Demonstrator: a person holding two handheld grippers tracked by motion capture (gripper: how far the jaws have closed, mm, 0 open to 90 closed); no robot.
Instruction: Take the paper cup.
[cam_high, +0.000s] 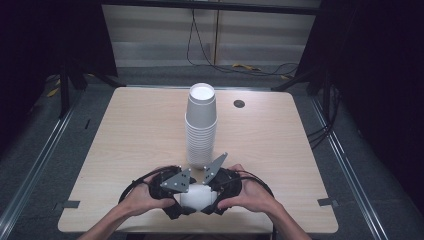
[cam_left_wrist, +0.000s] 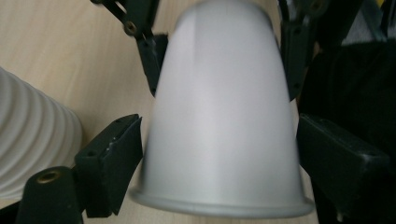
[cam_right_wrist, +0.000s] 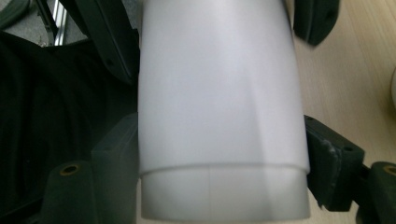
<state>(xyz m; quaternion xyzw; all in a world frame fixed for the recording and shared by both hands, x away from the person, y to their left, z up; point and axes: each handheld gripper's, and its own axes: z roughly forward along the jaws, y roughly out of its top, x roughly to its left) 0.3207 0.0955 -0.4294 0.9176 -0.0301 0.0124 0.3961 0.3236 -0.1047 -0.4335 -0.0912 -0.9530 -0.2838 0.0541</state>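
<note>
A white paper cup (cam_high: 196, 196) lies on its side just above the wooden table (cam_high: 125, 140) near its front edge, held between both hands. My left gripper (cam_high: 181, 199) (cam_left_wrist: 219, 154) is shut on its rim end, a pad against each side. My right gripper (cam_high: 213, 196) (cam_right_wrist: 223, 154) is shut on its narrower base end, where a seam line crosses the cup (cam_right_wrist: 219, 93). In the left gripper view the right gripper's fingers (cam_left_wrist: 150, 60) show at the far end of the cup (cam_left_wrist: 219, 116). A tall stack of white cups (cam_high: 201, 125) (cam_left_wrist: 32, 140) stands upside down just behind the grippers.
A black round grommet (cam_high: 239, 103) sits in the table behind the stack to the right. Grey tape marks (cam_high: 70, 204) (cam_high: 327, 202) lie near the front corners. Cables (cam_high: 250, 67) run over the floor behind the table, and dark curtains flank both sides.
</note>
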